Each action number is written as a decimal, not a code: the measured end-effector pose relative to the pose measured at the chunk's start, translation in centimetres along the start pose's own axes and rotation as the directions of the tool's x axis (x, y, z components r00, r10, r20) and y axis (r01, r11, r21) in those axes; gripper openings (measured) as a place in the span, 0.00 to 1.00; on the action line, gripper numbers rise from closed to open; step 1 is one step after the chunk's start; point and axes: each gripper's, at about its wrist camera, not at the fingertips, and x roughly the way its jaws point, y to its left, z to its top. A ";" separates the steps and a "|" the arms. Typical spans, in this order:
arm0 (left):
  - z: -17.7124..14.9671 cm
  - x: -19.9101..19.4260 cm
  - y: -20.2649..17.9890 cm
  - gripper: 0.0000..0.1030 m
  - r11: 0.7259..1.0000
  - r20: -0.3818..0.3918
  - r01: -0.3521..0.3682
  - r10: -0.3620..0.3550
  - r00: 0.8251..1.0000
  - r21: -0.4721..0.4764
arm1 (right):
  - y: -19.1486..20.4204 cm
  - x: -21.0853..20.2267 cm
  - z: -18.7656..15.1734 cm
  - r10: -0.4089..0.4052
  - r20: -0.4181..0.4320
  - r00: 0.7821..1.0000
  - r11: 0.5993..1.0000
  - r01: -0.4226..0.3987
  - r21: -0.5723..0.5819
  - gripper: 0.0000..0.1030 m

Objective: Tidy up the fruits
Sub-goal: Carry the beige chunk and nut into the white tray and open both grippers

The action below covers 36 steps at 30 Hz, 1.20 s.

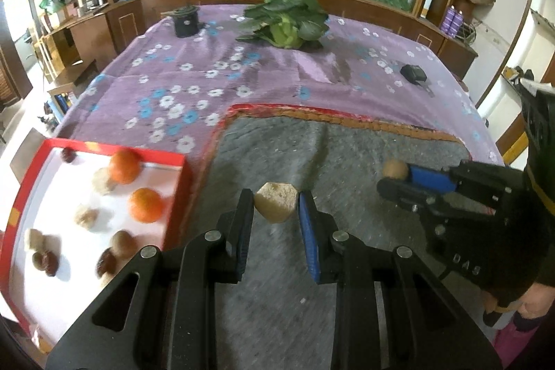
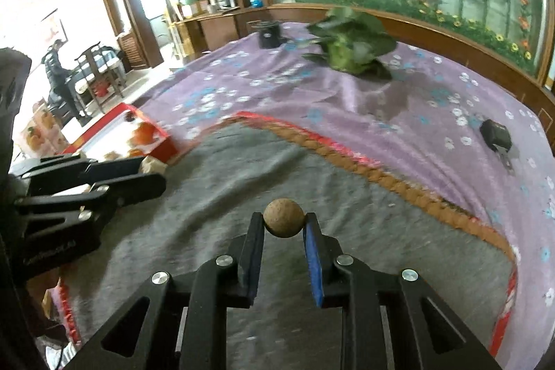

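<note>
1. Right now my left gripper pinches a pale, faceted, rough-skinned fruit chunk between its pads, above the grey felt mat and just to the right of the shallow red-rimmed white tray.
2. Meanwhile my right gripper is clamped on a small, round, tan, matt fruit, farther from the tray, across the mat.
3. First risk, as I judge it: the round fruit is held only at its two sides, near the pad tips. A jolt or a slight loosening could pop it out, and it would roll freely on the mat.
4. Second risk: the chunk is angular, so my flat pads bear on edges, not faces. It could twist in the grip and drop short of the tray's raised red wall.
5. Third risk: the tray already holds two glossy oranges, pale knobbly fruits and dark wrinkled ones, loosely scattered. A hard drop could knock them about on the smooth white floor.
6. Fourth risk: both tools head toward the same tray, so they may collide beside it.
7. Beyond the mat lies the purple flowered cloth, soft and creased, with a leafy green cabbage well away from the tray.
</note>
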 end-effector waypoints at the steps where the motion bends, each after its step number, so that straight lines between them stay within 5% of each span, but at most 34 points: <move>1: -0.2 -0.4 0.3 0.25 1.000 0.004 -0.005 0.005 1.000 -0.004 | 0.6 0.0 -0.1 0.007 -0.002 1.000 1.000 -0.007 -0.008 0.22; 17: -3.4 -5.6 8.1 0.25 0.988 0.046 -0.111 0.117 0.992 -0.106 | 10.4 0.0 0.9 0.119 -0.002 0.993 0.983 -0.118 -0.144 0.21; 36: -7.7 -6.1 16.0 0.25 0.957 -0.039 -0.199 0.195 0.980 -0.210 | 18.3 3.6 2.4 0.212 -0.080 0.974 0.940 -0.226 -0.257 0.21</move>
